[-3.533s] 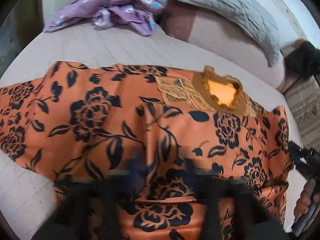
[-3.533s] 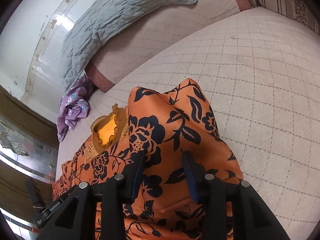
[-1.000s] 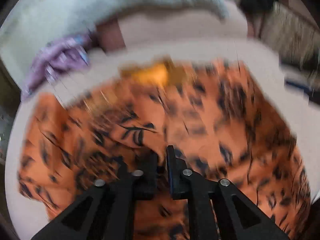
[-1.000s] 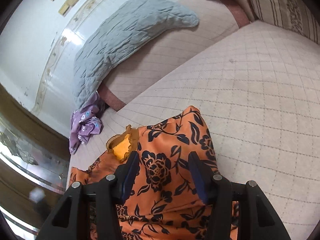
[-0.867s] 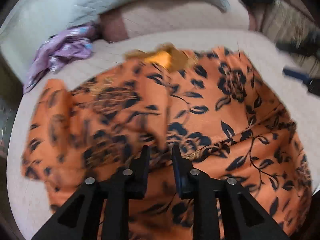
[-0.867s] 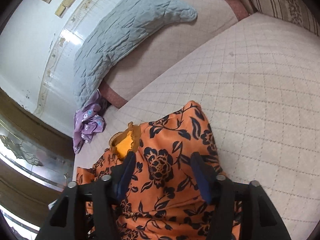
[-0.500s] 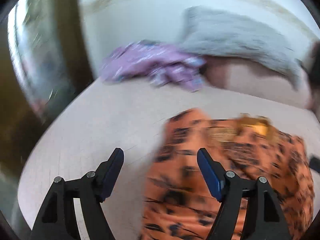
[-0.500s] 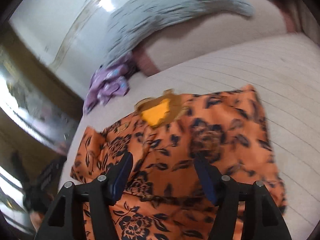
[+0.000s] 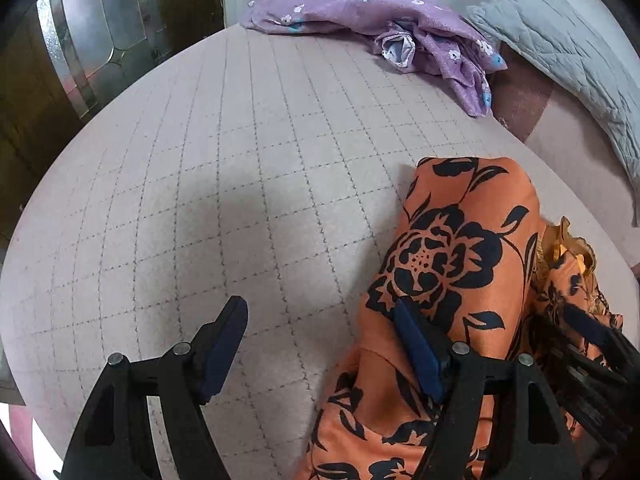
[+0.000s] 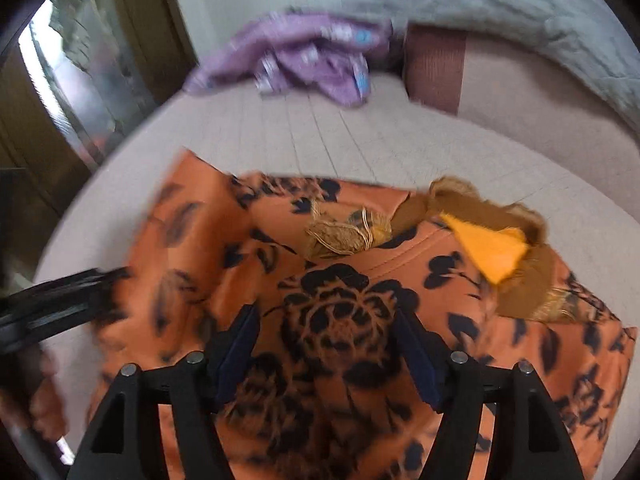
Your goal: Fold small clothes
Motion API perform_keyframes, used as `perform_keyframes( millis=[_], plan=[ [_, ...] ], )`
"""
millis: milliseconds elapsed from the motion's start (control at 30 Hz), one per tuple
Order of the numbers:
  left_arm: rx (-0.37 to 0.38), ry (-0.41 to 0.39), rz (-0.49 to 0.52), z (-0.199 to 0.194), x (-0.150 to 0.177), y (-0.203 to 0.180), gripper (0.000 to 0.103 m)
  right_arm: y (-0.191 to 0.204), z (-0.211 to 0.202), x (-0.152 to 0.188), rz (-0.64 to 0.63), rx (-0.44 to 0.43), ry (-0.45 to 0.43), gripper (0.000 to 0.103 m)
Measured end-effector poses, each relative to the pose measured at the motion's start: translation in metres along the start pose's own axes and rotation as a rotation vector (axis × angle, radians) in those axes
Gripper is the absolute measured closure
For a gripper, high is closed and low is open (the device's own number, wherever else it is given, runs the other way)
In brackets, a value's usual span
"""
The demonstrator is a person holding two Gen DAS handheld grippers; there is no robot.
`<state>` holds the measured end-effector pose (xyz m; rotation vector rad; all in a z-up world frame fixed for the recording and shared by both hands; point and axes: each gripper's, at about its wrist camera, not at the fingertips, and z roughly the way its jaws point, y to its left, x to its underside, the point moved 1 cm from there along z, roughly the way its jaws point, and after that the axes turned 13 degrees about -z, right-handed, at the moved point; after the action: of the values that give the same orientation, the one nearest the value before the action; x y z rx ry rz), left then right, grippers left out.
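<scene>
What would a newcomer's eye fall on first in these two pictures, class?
First, the orange dress with black flowers, spread over the near part of the checked bed cover, its gold collar towards the headboard. Next, the crumpled purple garment at the far edge, beside the grey pillow.

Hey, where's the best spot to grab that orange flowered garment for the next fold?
Probably the orange garment's outer folded edge beside the open left gripper. Come down from above on the bare bedspread side; that edge lies raised and unobstructed there.
</scene>
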<state>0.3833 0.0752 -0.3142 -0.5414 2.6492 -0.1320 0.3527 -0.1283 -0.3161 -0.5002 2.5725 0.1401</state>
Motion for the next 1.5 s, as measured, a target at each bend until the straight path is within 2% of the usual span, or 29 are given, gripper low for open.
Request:
perform_keyframes(
  millis=[67, 100, 133, 167, 200, 233, 300, 400, 567, 633, 667, 767, 833, 900, 967, 1000, 1033, 1100, 1167, 1200, 1300, 1333, 1500],
  plan=[
    [-0.008, -0.002, 0.012, 0.001, 0.003, -0.001, 0.027, -0.004, 0.007, 0.001, 0.027, 0.009, -0.032, 0.03],
    [-0.012, -0.003, 0.017, 0.001, 0.004, 0.0, 0.027, -0.006, 0.005, 0.0, 0.033, 0.012, -0.039, 0.044],
    [-0.013, -0.002, 0.018, 0.002, 0.003, -0.003, 0.027, -0.009, 0.001, 0.0, 0.044, 0.019, -0.043, 0.064],
    [-0.011, -0.002, 0.019, 0.002, 0.003, -0.003, 0.027, -0.015, -0.005, 0.001, 0.059, 0.024, -0.049, 0.078],
    [-0.013, -0.006, 0.02, 0.002, 0.003, -0.003, 0.027, -0.02, -0.012, 0.002, 0.076, 0.023, -0.06, 0.087],
    [-0.016, -0.01, 0.021, 0.001, 0.003, -0.004, 0.027, -0.032, -0.027, 0.004, 0.114, 0.013, -0.094, 0.089],
    [-0.022, -0.026, 0.021, -0.001, 0.003, -0.004, 0.027, -0.048, -0.05, 0.013, 0.173, 0.004, -0.142, 0.091],
    [-0.039, -0.084, 0.056, -0.012, 0.009, -0.011, 0.027, -0.084, -0.102, 0.044, 0.275, 0.009, -0.243, 0.091],
    [-0.059, -0.185, 0.172, -0.029, 0.028, -0.037, 0.027, -0.137, -0.145, 0.104, 0.406, 0.054, -0.311, 0.091],
    [-0.08, -0.195, 0.228, -0.028, 0.04, -0.049, 0.027, -0.157, -0.147, 0.131, 0.473, 0.06, -0.304, 0.091],
    [-0.099, -0.191, 0.258, -0.025, 0.047, -0.055, 0.027, -0.167, -0.142, 0.145, 0.516, 0.032, -0.286, 0.091],
    [-0.154, -0.187, 0.331, -0.014, 0.063, -0.069, 0.027, -0.185, -0.113, 0.185, 0.639, -0.066, -0.15, 0.087],
    [-0.167, -0.22, 0.36, -0.017, 0.066, -0.074, 0.027, -0.191, -0.098, 0.204, 0.7, -0.096, -0.049, 0.07],
    [-0.125, -0.255, 0.374, -0.027, 0.068, -0.078, 0.027, -0.203, -0.104, 0.213, 0.762, -0.137, -0.093, 0.067],
    [-0.078, -0.284, 0.391, -0.035, 0.073, -0.084, 0.027, -0.213, -0.124, 0.216, 0.8, -0.077, -0.167, 0.046],
    [-0.059, -0.291, 0.414, -0.038, 0.076, -0.088, 0.027, -0.217, -0.134, 0.217, 0.803, -0.03, -0.213, 0.03],
    [-0.042, -0.295, 0.448, -0.039, 0.081, -0.094, 0.027, -0.218, -0.149, 0.215, 0.783, 0.043, -0.285, 0.03],
    [-0.027, -0.29, 0.507, -0.037, 0.093, -0.105, 0.027, -0.215, -0.161, 0.207, 0.722, 0.088, -0.345, 0.03],
    [-0.014, -0.264, 0.548, -0.032, 0.102, -0.116, 0.027, -0.204, -0.164, 0.198, 0.664, 0.059, -0.378, 0.033],
    [-0.011, -0.245, 0.562, -0.028, 0.106, -0.12, 0.027, -0.199, -0.162, 0.191, 0.628, 0.043, -0.382, 0.038],
    [-0.031, -0.197, 0.569, -0.016, 0.112, -0.128, 0.027, -0.183, -0.142, 0.171, 0.537, 0.022, -0.344, 0.058],
    [-0.039, -0.18, 0.57, -0.011, 0.113, -0.128, 0.027, -0.18, -0.13, 0.168, 0.525, 0.011, -0.314, 0.061],
    [-0.061, -0.175, 0.602, -0.002, 0.118, -0.134, 0.027, -0.185, -0.067, 0.167, 0.531, 0.035, -0.147, 0.064]
  ],
)
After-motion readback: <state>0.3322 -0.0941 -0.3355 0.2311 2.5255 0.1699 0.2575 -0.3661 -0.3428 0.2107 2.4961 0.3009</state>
